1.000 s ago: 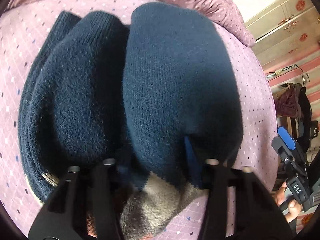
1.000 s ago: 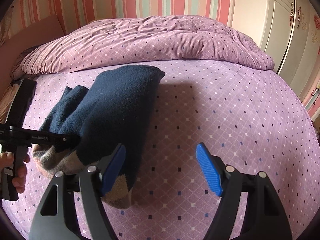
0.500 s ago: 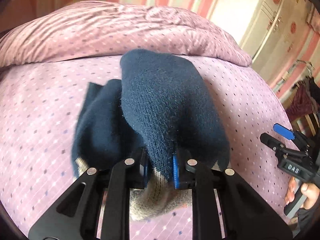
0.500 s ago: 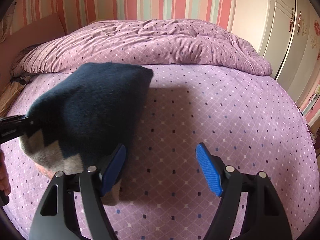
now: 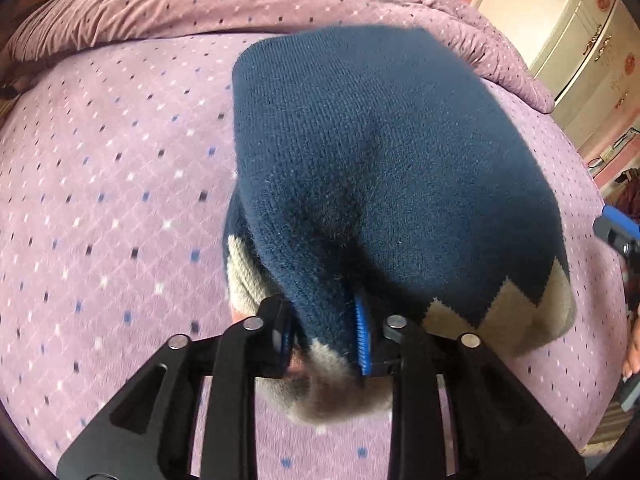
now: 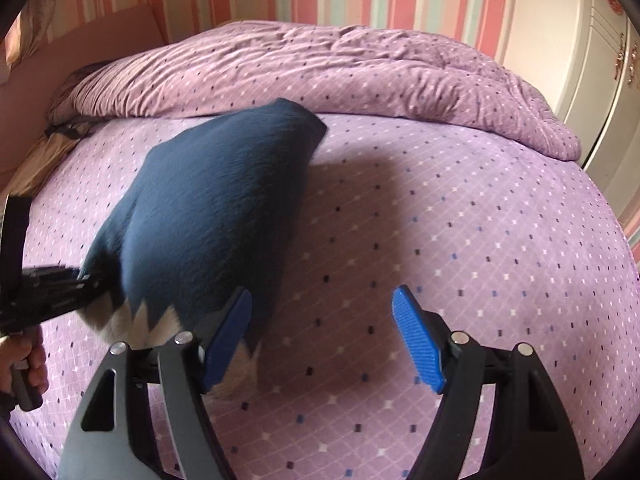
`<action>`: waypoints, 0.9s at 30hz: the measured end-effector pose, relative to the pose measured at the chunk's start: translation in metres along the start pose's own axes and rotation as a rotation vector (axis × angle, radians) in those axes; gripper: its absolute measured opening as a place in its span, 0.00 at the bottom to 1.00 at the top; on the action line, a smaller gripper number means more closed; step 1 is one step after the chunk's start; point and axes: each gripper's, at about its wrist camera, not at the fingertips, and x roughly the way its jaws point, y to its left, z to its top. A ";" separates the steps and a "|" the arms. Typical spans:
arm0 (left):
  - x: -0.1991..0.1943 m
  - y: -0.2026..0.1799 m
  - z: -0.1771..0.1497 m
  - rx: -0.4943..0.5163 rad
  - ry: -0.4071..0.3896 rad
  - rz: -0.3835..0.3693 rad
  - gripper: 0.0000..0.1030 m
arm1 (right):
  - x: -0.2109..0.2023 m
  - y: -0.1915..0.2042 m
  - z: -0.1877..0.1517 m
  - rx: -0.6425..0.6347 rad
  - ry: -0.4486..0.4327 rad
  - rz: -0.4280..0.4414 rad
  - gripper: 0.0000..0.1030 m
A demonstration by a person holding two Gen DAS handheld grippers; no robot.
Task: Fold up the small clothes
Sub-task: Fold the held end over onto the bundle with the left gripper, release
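2 tongs: left point(image 5: 326, 338) pinches sweater point(image 5: 384, 168), right point(image 6: 322, 342) gapes.

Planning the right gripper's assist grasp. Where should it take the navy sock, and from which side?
Take the free navy end of the navy sock, coming from the right side over the bedspread. The left gripper already pinches the beige-patterned end, so that end is taken. The navy end hangs unsupported, facing the open right gripper, with bare bedspread on that side.
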 end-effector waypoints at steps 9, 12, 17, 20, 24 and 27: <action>-0.023 0.013 0.008 -0.023 0.032 -0.016 0.83 | -0.016 0.012 0.014 -0.033 -0.020 0.026 0.72; -0.055 0.010 0.002 0.010 -0.035 0.063 0.97 | -0.016 0.015 0.018 -0.051 -0.026 0.048 0.72; -0.074 0.010 0.001 -0.013 -0.046 0.251 0.97 | -0.004 0.043 0.018 -0.165 -0.018 0.032 0.55; -0.057 0.009 0.005 -0.011 -0.017 0.333 0.97 | 0.013 0.051 0.018 -0.152 0.051 0.119 0.18; -0.041 0.011 0.003 0.016 -0.004 0.381 0.97 | 0.031 0.057 0.011 -0.134 0.084 0.142 0.19; -0.029 0.020 0.001 0.000 0.012 0.377 0.97 | 0.036 0.054 0.007 -0.112 0.098 0.158 0.19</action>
